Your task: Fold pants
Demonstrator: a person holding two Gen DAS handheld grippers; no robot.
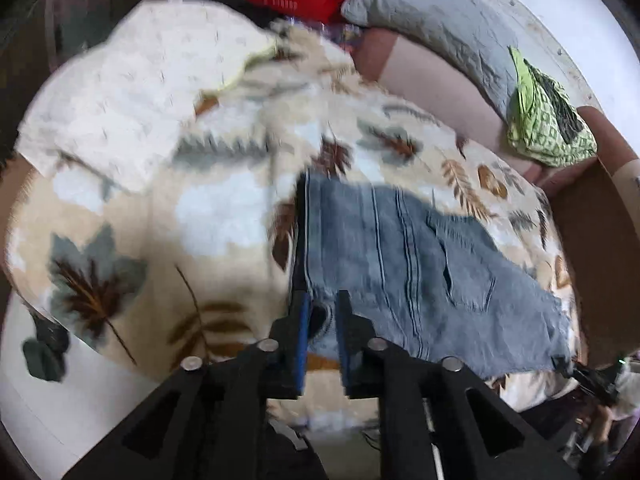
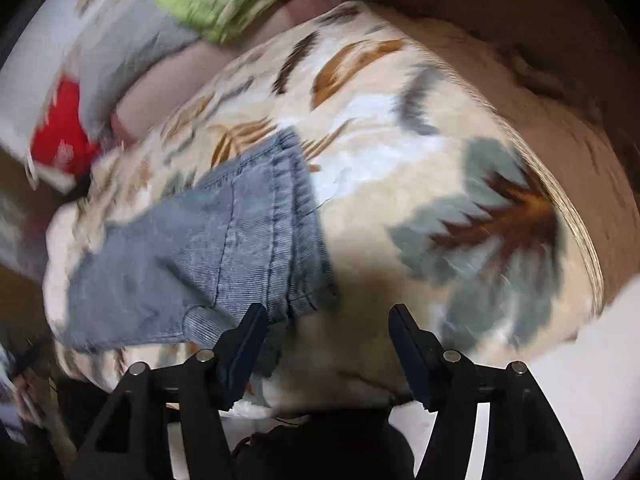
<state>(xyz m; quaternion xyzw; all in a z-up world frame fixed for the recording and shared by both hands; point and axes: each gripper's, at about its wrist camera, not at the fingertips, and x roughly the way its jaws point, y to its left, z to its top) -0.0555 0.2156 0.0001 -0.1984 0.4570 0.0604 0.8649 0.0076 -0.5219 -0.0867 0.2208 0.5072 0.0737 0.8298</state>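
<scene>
Left hand-held gripper (image 1: 323, 312) at lower centre, fingers nearly together, pinching denim. Right hand-held gripper (image 2: 328, 320) at lower centre, fingers spread wide apart.

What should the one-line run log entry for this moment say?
left gripper: shut on jeans edge | right gripper: open, beside jeans | jeans on leaf blanket

Soft, even daylight is seen in both views, with a dim shadow cast near the lower centre. Motion blur is marked, especially in the right wrist view. Strong fisheye bending and dark corners are shown at the edges.
</scene>
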